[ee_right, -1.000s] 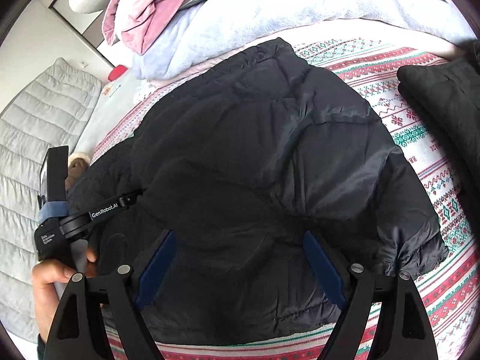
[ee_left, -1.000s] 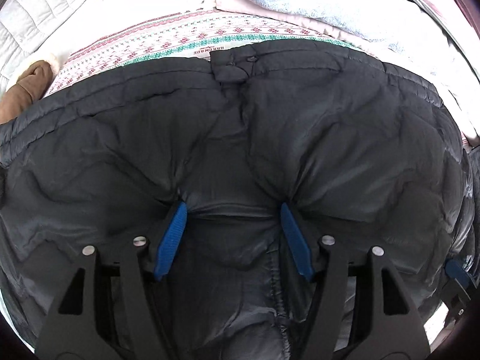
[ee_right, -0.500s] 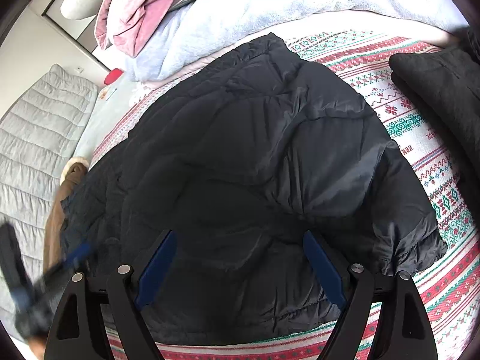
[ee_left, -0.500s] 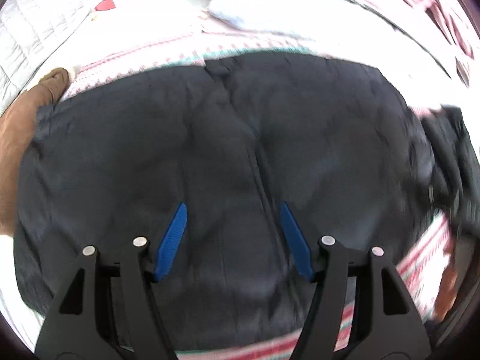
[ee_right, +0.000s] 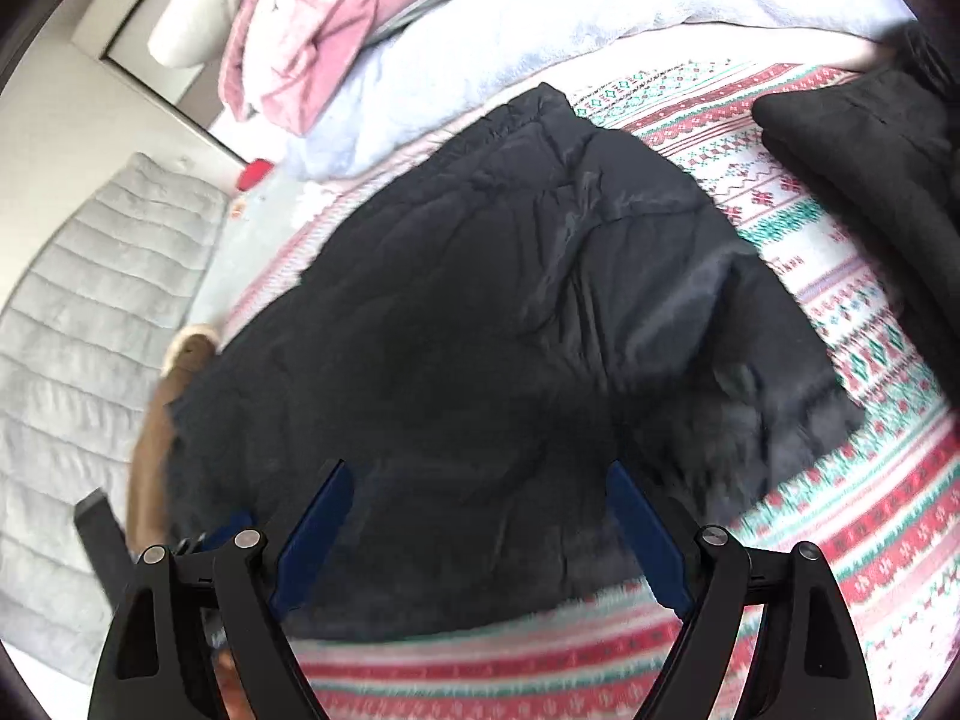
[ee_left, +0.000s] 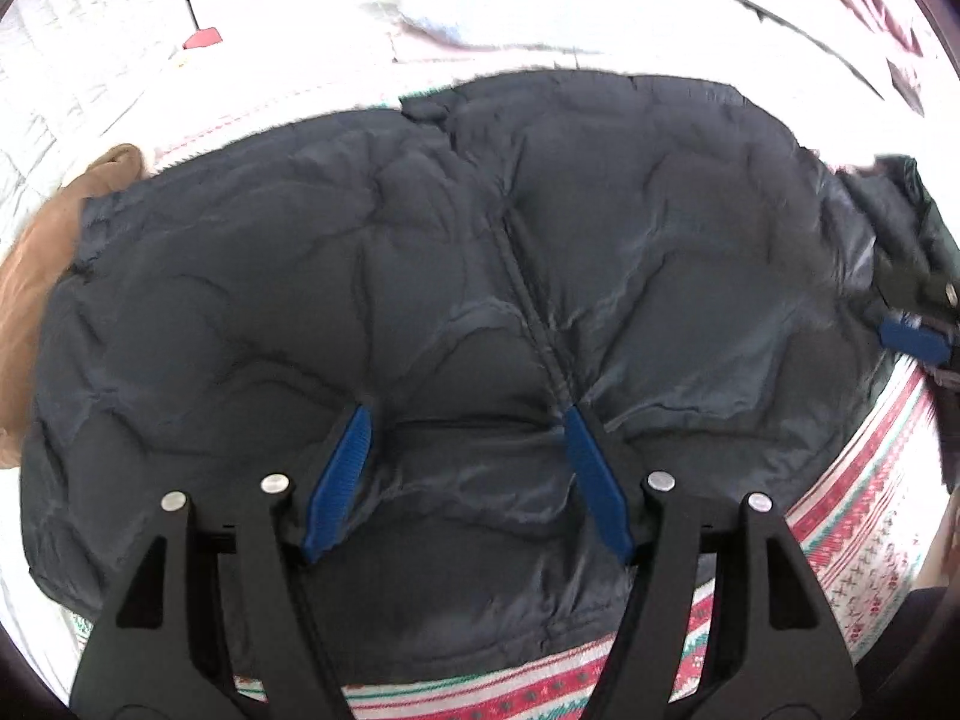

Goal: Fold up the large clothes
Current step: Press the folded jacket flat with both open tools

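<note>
Jacket (ee_left: 480,276), black and quilted, lies spread flat on a bedspread (ee_left: 852,516) patterned in red, green and white bands; a closed zip runs down its middle in the left wrist view. Left gripper (ee_left: 465,423) has its jaws set wide, and both blue fingertips (ee_left: 359,420) press into the padded fabric near the jacket's lower middle, one tip on each side of the zip, so that the cloth puckers around them; no fold is pinched between them. Right gripper (ee_right: 477,480) also stands with jaws wide, its blue fingertips (ee_right: 618,483) over the near hem of the same jacket (ee_right: 510,330), with nothing held between them; whether they touch the fabric cannot be told, as this view is blurred. A sleeve (ee_right: 762,396) lies folded across the jacket's right side, its cuff near the bedspread (ee_right: 870,510). A brown garment (ee_left: 42,276) lies touching the jacket's far-left edge. A second dark garment (ee_right: 876,168) rests on the bedspread, apart from the jacket, at upper right in the right wrist view. Beyond the jacket are piled a pale blue blanket (ee_right: 540,24) and a pink blanket (ee_right: 336,18). A grey quilted mat (ee_right: 78,312) lies beside the bed.
</note>
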{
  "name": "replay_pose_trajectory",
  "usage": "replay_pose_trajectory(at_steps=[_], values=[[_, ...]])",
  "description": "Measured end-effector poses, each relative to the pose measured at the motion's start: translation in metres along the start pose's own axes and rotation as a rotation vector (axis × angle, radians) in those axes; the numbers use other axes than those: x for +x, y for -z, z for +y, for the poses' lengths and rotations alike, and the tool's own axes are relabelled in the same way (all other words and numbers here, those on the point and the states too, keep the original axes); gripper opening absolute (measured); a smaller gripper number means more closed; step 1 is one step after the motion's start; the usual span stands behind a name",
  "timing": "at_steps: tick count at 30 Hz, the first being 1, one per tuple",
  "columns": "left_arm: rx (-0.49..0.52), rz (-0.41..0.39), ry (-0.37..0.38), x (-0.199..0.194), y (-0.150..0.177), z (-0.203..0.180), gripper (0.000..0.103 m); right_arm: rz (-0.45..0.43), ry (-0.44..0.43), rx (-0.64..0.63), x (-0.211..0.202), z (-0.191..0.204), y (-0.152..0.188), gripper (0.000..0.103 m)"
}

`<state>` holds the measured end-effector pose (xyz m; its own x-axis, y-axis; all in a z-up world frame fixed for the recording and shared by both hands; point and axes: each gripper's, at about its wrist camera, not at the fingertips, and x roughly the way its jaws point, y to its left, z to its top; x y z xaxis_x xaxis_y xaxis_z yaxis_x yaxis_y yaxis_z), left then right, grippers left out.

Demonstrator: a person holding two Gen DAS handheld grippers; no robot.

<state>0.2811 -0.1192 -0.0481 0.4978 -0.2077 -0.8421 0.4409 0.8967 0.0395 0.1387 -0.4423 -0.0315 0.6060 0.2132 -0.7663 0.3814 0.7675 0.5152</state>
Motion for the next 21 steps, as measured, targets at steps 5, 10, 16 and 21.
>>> replay_pose_trajectory(at_steps=[5, 10, 16, 21], values=[[-0.017, 0.005, 0.037, -0.006, 0.013, -0.001, 0.068, -0.012, 0.012, -0.009, -0.028, -0.027, 0.01, 0.088], [-0.022, 0.033, 0.007, 0.013, 0.018, -0.007, 0.068, 0.044, -0.023, 0.16, -0.025, -0.08, 0.01, 0.088], [-0.035, 0.032, 0.012, 0.014, 0.018, -0.008, 0.068, 0.099, -0.083, 0.396, 0.005, -0.122, 0.009, 0.088], [-0.034, 0.029, 0.015, 0.014, 0.018, -0.008, 0.068, 0.045, -0.201, 0.428, 0.021, -0.107, -0.001, 0.088]])
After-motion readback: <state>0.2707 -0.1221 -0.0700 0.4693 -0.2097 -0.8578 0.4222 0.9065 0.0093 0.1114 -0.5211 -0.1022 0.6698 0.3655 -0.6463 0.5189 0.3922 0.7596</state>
